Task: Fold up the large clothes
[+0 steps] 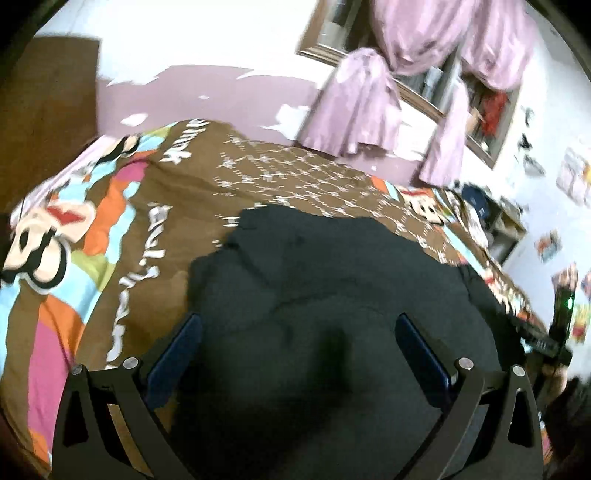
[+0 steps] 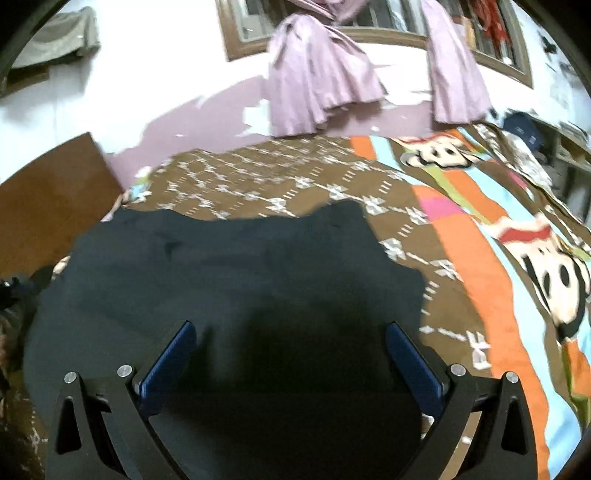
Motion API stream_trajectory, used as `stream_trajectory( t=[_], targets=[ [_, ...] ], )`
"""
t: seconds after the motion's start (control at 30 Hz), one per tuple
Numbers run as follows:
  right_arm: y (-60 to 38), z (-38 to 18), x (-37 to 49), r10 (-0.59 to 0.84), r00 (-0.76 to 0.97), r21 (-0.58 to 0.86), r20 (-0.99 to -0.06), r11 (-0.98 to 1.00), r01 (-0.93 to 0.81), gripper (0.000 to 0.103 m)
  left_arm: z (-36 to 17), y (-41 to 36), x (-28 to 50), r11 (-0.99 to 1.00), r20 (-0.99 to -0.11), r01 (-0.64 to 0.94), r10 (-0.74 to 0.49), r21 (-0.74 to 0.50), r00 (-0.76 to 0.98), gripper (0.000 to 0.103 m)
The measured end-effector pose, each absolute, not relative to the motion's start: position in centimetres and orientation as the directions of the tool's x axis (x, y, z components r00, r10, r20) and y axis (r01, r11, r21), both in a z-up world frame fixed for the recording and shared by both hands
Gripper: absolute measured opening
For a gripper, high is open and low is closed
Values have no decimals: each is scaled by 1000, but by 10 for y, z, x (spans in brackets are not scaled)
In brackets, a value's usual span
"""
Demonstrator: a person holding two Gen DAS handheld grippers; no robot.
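Note:
A large dark garment [image 1: 332,266] lies spread on a bed with a brown cartoon-print cover [image 1: 122,229]. In the left wrist view my left gripper [image 1: 299,325] hovers over the garment's near part, open, its blue pads [image 1: 177,350] wide apart with nothing between them. The right wrist view shows the same dark garment [image 2: 229,266] on the bed cover [image 2: 461,229], and my right gripper [image 2: 291,332] is open above it, blue pads [image 2: 413,362] spread. The other gripper [image 1: 554,332] appears at the far right of the left wrist view.
Lilac curtains [image 2: 317,85] hang at a framed window [image 2: 369,33] behind the bed. A wooden headboard or door [image 2: 48,199] stands at left. Shelves with clutter [image 2: 565,155] sit at right. Bare bed cover extends beyond the garment toward the wall.

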State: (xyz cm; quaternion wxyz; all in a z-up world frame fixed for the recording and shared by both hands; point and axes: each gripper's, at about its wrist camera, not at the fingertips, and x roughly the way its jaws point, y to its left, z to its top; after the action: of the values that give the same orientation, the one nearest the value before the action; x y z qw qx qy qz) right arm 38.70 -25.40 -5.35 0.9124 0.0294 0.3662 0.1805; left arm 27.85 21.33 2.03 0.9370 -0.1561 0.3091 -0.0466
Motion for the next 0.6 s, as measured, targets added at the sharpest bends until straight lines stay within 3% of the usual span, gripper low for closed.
stream_trajectory(
  t=[0.17, 0.3, 0.47, 0.6],
  targets=[
    [-267, -97, 403, 350, 560, 239, -751, 935, -263, 103, 7, 261, 291, 865, -560, -96, -231, -493, 796, 102],
    [-275, -102, 405, 392, 556, 296, -733, 920, -258, 103, -17, 286, 301, 778, -578, -141, -319, -612, 751, 102],
    [-277, -103, 408, 414, 536, 328, -735, 910, -253, 103, -40, 284, 318, 747, -617, -122, -433, -653, 657, 102],
    [-283, -101, 415, 431, 491, 368, -757, 902, -226, 103, -47, 283, 322, 711, -595, -78, -517, -699, 615, 102]
  ],
)
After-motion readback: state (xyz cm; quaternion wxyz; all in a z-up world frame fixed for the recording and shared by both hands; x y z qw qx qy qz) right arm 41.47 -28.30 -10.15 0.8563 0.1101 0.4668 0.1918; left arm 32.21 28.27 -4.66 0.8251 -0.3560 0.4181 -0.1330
